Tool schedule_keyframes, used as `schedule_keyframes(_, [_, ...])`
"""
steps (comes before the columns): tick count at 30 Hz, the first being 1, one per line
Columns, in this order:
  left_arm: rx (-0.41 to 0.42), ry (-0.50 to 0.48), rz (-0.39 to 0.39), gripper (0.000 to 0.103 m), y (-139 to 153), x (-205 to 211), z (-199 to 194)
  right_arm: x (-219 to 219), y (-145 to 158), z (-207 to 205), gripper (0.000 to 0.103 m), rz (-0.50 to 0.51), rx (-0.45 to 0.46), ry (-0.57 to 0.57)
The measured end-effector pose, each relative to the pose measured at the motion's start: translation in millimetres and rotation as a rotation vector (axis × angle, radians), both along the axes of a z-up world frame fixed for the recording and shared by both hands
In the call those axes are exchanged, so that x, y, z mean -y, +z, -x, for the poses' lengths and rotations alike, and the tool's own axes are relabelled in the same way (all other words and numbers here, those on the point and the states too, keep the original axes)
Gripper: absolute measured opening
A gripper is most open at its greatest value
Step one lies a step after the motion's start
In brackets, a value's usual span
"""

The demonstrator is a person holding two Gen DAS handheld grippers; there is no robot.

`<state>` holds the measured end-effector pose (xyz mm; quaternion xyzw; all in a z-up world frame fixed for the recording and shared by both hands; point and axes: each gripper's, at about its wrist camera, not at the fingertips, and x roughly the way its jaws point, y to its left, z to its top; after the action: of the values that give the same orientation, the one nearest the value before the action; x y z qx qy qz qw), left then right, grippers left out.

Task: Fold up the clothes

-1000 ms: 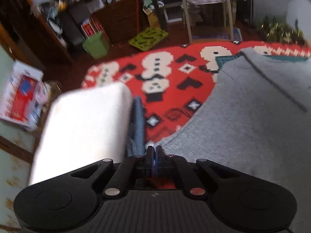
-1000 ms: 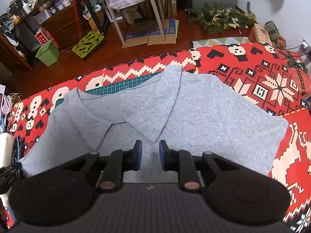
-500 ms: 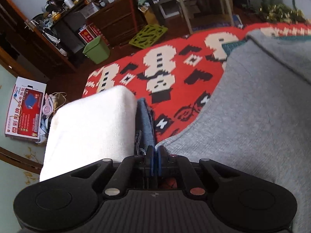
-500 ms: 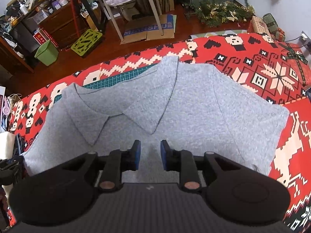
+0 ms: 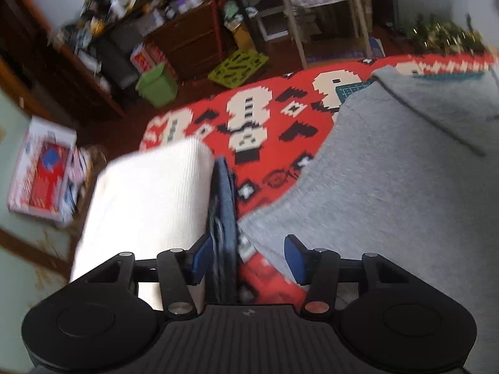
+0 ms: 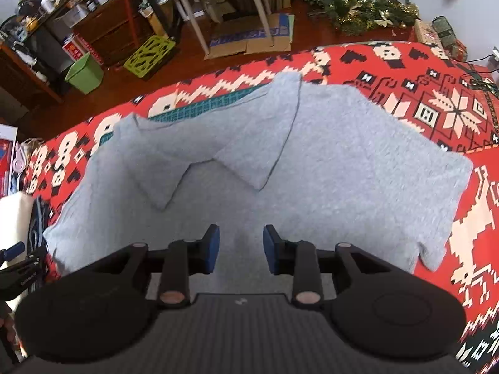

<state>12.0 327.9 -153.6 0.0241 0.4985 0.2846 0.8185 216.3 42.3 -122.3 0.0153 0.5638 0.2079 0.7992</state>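
Observation:
A grey sweater (image 6: 312, 168) lies spread on the red patterned blanket (image 6: 436, 93), both sleeves folded in across its body. My right gripper (image 6: 240, 246) hovers open above the sweater's near hem, holding nothing. My left gripper (image 5: 246, 257) is open at the sweater's (image 5: 389, 187) left corner, with its right pad over the grey edge and its left pad beside a folded blue garment (image 5: 224, 199). A folded white garment (image 5: 146, 205) lies to the left of the blue one.
The blanket (image 5: 259, 124) ends at a drop to a wooden floor with a green bin (image 6: 83, 73), a lime crate (image 6: 149, 53), flattened cardboard (image 6: 249, 39), cluttered shelves and a drying rack. A wreath (image 6: 365, 9) and wrapped gifts sit at the far right.
My left gripper has opened; half a second ago its pads were pressed together at the sweater's corner. The right gripper has opened a little wider.

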Motion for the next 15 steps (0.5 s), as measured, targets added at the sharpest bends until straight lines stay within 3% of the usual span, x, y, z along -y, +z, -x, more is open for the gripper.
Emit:
schedule_keyframes(2, [0.04, 0.048, 0.083, 0.045, 4.2, 0.4, 6.7, -1.9, -1.6, 5.1, 0.034, -0.001, -0.014, 0.003])
schedule_keyframes(3, [0.06, 0.071, 0.124, 0.033, 6.3, 0.7, 10.1, -2.4, -2.0, 7.2, 0.034, -0.002, -0.02, 0.004])
schedule_keyframes(5, [0.088, 0.113, 0.198, 0.02, 5.9, -0.2, 13.1, -3.3, -2.8, 11.2, 0.035, -0.003, -0.031, 0.007])
schedule_keyframes(10, [0.149, 0.209, 0.352, 0.019, -7.6, -13.1, 10.7, -4.3, -3.8, 16.7, 0.035, -0.004, -0.042, 0.015])
schedule_keyframes(15, [0.184, 0.302, 0.453, 0.018, -17.7, -31.9, 12.1, -4.4, -4.1, 21.3, 0.035, -0.001, -0.047, 0.028])
